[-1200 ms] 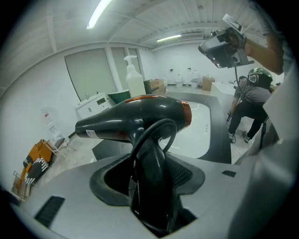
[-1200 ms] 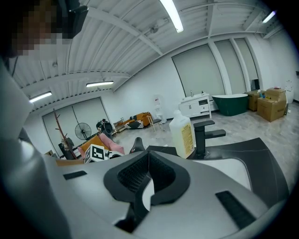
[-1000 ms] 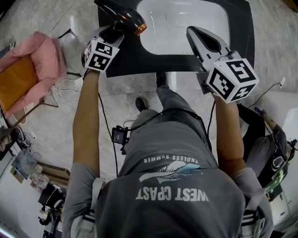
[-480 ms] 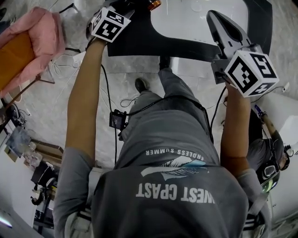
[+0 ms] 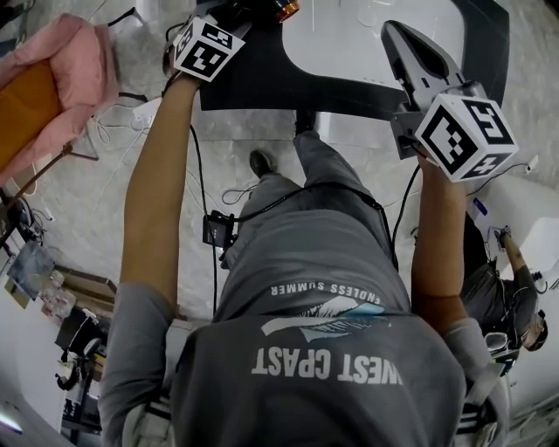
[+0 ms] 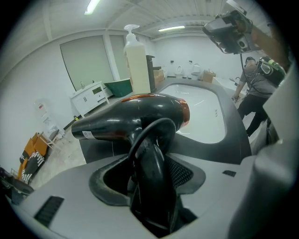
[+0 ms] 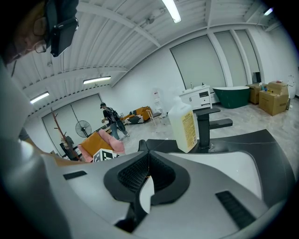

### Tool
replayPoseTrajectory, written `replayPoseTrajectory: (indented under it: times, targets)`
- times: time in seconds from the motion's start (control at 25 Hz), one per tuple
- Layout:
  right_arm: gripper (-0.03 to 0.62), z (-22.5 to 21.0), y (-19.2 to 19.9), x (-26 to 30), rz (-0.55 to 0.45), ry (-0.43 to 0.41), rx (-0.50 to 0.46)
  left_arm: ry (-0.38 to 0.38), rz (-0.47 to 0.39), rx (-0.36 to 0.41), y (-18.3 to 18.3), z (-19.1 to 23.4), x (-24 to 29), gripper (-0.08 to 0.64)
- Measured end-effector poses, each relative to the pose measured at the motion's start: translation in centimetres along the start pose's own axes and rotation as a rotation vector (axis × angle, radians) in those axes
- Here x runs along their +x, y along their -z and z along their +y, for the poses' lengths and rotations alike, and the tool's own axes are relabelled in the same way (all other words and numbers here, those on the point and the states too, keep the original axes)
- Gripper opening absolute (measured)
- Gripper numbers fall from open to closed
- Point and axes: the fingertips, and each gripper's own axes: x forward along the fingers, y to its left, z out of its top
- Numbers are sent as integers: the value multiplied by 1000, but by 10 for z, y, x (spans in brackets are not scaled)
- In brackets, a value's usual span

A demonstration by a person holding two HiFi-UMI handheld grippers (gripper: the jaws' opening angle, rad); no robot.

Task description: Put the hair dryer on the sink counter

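The hair dryer [image 6: 135, 119] is black with an orange ring at one end. My left gripper [image 6: 152, 154] is shut on its handle; the jaws have just eased slightly wider with the handle still between the pads. It hangs over the left part of the black sink counter [image 5: 262, 83], beside the white basin [image 5: 349, 35]. In the head view only the dryer's orange end [image 5: 284, 7] shows, at the top edge. My right gripper [image 5: 397, 35] hovers over the counter's right side, shut with nothing in it [image 7: 148, 154].
A pale soap bottle [image 7: 183, 126] and a black faucet [image 7: 205, 126] stand at the back of the counter. A pink-cushioned orange chair [image 5: 52, 79] is on the left, with cables on the floor. One person stands at the right [image 5: 507, 288], another far off [image 7: 112, 122].
Both grippers have moved up the head view, further over the counter. The left one has sunk with the dryer. Over the last half second almost nothing has shifted.
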Motion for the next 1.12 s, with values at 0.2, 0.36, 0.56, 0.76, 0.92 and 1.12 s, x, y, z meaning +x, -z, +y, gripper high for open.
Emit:
replayPoseTrajectory:
  times: [0.2, 0.36, 0.56, 0.76, 0.92, 1.12]
  targets:
    - [28, 5, -7, 8, 5, -3, -4, 7, -30, 13, -1, 3, 3, 250]
    - [28, 9, -5, 5, -1, -1, -8, 8, -29, 12, 1, 0, 8, 272]
    - [28, 8, -5, -4, -10, 17, -7, 33, -42, -14, -1, -8, 9, 324]
    - [28, 13, -2, -16, -25, 31, -11, 43, -101, -52, -6, -15, 0, 336]
    - [28, 20, 1, -23, -36, 34, -18, 41, -156, -61, -14, -17, -5, 345]
    - [28, 30, -3, -30, -47, 30, -31, 18, -198, -35, -30, -13, -29, 345]
